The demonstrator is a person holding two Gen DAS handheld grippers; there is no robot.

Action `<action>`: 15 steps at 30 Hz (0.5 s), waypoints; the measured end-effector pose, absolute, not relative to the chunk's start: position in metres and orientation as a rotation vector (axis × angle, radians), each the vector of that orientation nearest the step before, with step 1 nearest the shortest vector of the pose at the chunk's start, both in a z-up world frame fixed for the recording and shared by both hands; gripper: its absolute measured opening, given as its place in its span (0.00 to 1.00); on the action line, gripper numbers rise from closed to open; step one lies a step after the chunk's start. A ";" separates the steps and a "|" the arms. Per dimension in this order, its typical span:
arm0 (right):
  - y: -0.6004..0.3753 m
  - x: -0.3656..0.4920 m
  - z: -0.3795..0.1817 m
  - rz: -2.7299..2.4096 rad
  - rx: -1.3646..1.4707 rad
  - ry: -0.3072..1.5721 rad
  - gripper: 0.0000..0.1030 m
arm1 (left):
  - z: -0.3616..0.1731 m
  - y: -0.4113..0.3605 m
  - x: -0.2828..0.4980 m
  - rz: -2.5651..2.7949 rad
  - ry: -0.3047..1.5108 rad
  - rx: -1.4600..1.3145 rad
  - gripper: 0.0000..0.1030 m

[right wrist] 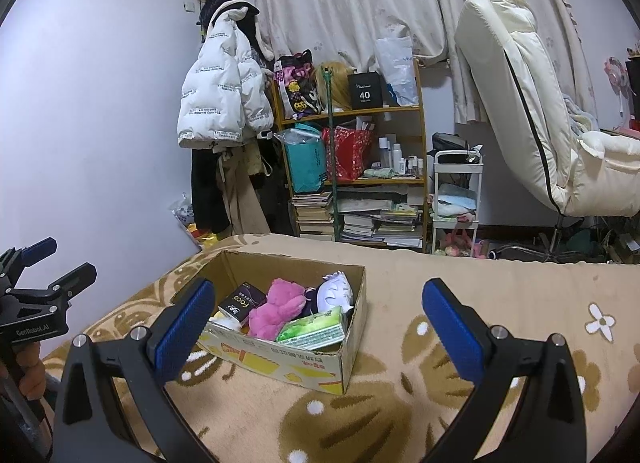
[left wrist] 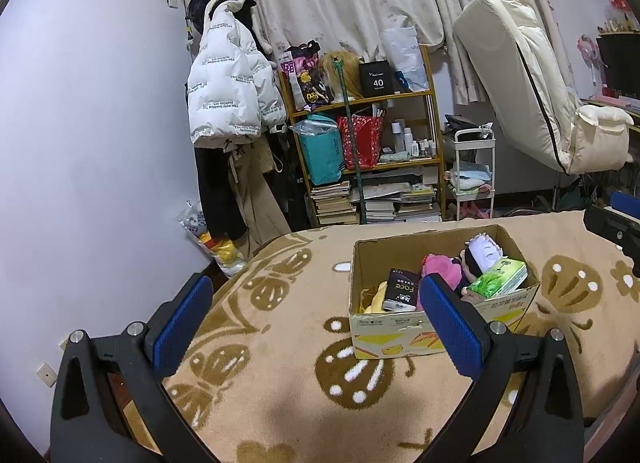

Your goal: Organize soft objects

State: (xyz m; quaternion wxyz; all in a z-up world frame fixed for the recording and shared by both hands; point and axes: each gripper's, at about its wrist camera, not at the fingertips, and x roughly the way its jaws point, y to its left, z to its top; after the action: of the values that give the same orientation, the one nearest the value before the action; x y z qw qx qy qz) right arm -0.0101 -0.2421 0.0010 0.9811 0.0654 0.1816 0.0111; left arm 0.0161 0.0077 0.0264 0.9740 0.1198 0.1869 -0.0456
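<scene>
A cardboard box (left wrist: 400, 339) (right wrist: 304, 367) stands on the tan patterned blanket (left wrist: 280, 343) (right wrist: 400, 343). Inside lie a pink plush (left wrist: 442, 269) (right wrist: 276, 309), a doll with white hair (left wrist: 482, 251) (right wrist: 334, 291), a green tissue pack (left wrist: 500, 279) (right wrist: 314, 329), a black tissue pack (left wrist: 402, 289) (right wrist: 242, 303) and a yellow plush (left wrist: 376, 297). My left gripper (left wrist: 316, 327) is open and empty, just left of and in front of the box; it also shows in the right wrist view (right wrist: 52, 259). My right gripper (right wrist: 316, 327) is open and empty, in front of the box; it also shows in the left wrist view (left wrist: 616, 223).
A wooden shelf (left wrist: 360, 143) (right wrist: 352, 151) with bags, bottles and books stands beyond the bed. Coats (left wrist: 228, 103) hang on the left wall. A white cart (right wrist: 456, 199) and a cream reclining chair (right wrist: 540, 103) stand to the right.
</scene>
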 end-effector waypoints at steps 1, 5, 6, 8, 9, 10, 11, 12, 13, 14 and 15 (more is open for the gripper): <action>-0.242 -0.010 0.001 0.023 0.134 0.365 1.00 | 0.026 0.008 0.016 -0.093 0.377 0.241 0.99; -0.242 -0.010 0.001 0.023 0.134 0.366 1.00 | 0.026 0.006 0.016 -0.093 0.380 0.242 0.99; -0.242 -0.009 0.001 0.025 0.135 0.368 1.00 | 0.026 0.007 0.016 -0.094 0.380 0.242 0.99; -0.241 -0.010 0.002 0.022 0.134 0.367 1.00 | 0.025 0.006 0.015 -0.097 0.382 0.247 0.99; -0.241 -0.010 0.001 0.022 0.133 0.367 1.00 | 0.025 0.005 0.015 -0.097 0.382 0.249 0.99; -0.241 -0.010 0.002 0.023 0.134 0.367 1.00 | 0.025 0.004 0.014 -0.097 0.383 0.251 0.99; -0.241 -0.010 0.002 0.022 0.134 0.366 1.00 | 0.025 0.005 0.015 -0.097 0.382 0.248 0.99; -0.241 -0.010 0.002 0.021 0.134 0.366 1.00 | 0.025 0.005 0.015 -0.096 0.382 0.247 0.99; -0.241 -0.010 0.002 0.022 0.134 0.366 1.00 | 0.025 0.005 0.015 -0.097 0.383 0.247 0.99; -0.242 -0.010 0.002 0.022 0.135 0.366 1.00 | 0.025 0.004 0.014 -0.097 0.384 0.245 0.99; -0.242 -0.010 0.002 0.022 0.135 0.366 1.00 | 0.024 0.005 0.015 -0.098 0.385 0.246 0.99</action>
State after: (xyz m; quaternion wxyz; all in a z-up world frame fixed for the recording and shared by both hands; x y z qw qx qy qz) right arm -0.0096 -0.2417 0.0020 0.9809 0.0670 0.1820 0.0112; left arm 0.0148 0.0049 0.0244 0.9729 0.1217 0.1906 -0.0486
